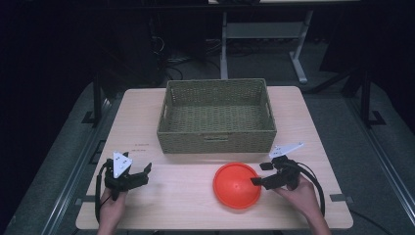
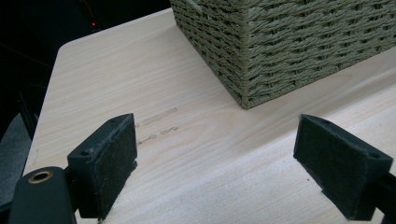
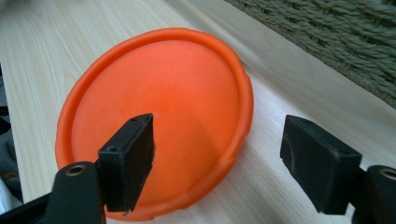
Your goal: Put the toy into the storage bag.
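An orange plastic plate (image 1: 236, 185) (image 3: 154, 112) lies flat on the wooden table (image 1: 186, 215), in front of a woven basket (image 1: 217, 143). My right gripper (image 1: 261, 173) (image 3: 217, 161) is at the plate's right edge, jaws apart and straddling the rim: one pad hangs over the plate's face, the other over bare table beside it. Neither pad presses on the rim. My left gripper (image 1: 145, 172) (image 2: 215, 163) rests near the table's front left, jaws wide apart over bare wood with nothing between them.
The basket (image 2: 289, 42) (image 3: 336, 42) stands empty at the table's middle back, its near wall close behind the plate. Faint pencil-like marks (image 2: 156, 123) sit on the wood ahead of the left gripper. Dark floor and a metal frame (image 1: 293, 54) lie beyond the table.
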Demonstrator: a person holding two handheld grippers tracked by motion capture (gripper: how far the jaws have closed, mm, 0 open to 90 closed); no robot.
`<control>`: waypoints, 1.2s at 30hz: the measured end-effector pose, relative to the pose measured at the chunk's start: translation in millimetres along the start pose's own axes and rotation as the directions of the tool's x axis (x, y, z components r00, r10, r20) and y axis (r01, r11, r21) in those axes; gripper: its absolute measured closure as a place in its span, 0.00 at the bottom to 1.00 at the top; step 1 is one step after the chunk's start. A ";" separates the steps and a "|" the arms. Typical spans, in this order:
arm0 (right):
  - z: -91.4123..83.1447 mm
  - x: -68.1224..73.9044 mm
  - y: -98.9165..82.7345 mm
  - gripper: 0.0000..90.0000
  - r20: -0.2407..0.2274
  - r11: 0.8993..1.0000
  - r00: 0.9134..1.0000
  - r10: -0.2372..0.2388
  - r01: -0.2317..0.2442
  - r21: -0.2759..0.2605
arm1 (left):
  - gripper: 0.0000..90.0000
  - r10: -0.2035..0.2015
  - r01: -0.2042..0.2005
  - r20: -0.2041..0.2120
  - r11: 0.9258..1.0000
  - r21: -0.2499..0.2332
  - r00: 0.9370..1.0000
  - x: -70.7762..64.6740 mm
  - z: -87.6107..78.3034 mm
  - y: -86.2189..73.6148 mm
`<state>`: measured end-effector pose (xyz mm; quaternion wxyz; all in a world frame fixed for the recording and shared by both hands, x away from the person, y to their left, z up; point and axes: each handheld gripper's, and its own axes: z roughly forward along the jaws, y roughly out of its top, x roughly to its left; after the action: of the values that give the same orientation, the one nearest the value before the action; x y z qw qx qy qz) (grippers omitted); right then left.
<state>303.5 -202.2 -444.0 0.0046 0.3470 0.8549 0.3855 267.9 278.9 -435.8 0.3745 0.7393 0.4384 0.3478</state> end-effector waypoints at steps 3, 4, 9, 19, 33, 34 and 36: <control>4.6 0.6 0.1 0.32 0.002 1.000 1.000 -0.006 0.006 0.020 | 0.14 0.001 -0.001 0.001 1.000 -0.004 1.000 -0.3 0.2 -0.1; 7.1 1.2 0.1 0.35 0.008 0.999 1.000 -0.008 0.007 0.035 | 0.14 0.003 -0.003 0.003 1.000 -0.003 1.000 -0.5 0.4 -0.1; 10.2 1.5 0.1 0.41 0.013 0.998 1.000 -0.024 0.023 0.051 | 0.14 0.010 -0.010 0.002 1.000 -0.001 1.000 -0.7 0.5 0.1; 14.9 -0.4 -0.7 0.48 0.022 0.997 1.000 -0.007 0.005 0.076 | 0.14 0.017 -0.017 0.007 1.000 -0.005 1.000 -2.3 0.4 0.3; 18.8 1.3 -1.8 0.53 0.010 0.994 1.000 -0.018 0.017 0.106 | 0.14 0.011 -0.011 -0.005 1.000 0.000 1.000 -1.8 0.5 0.2; 20.1 1.3 -2.0 0.54 0.012 0.994 1.000 -0.020 0.019 0.111 | 0.14 0.010 -0.010 -0.005 1.000 0.000 1.000 -1.8 0.5 0.2; 21.0 0.8 -2.0 0.54 0.012 0.994 1.000 -0.020 0.019 0.111 | 0.14 0.019 -0.019 -0.005 1.000 0.006 1.000 -1.1 0.0 0.0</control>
<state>307.5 -188.9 -459.9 -0.0052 0.3411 0.8783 0.3349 267.4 277.9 -436.0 0.3679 0.7436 0.4334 0.3520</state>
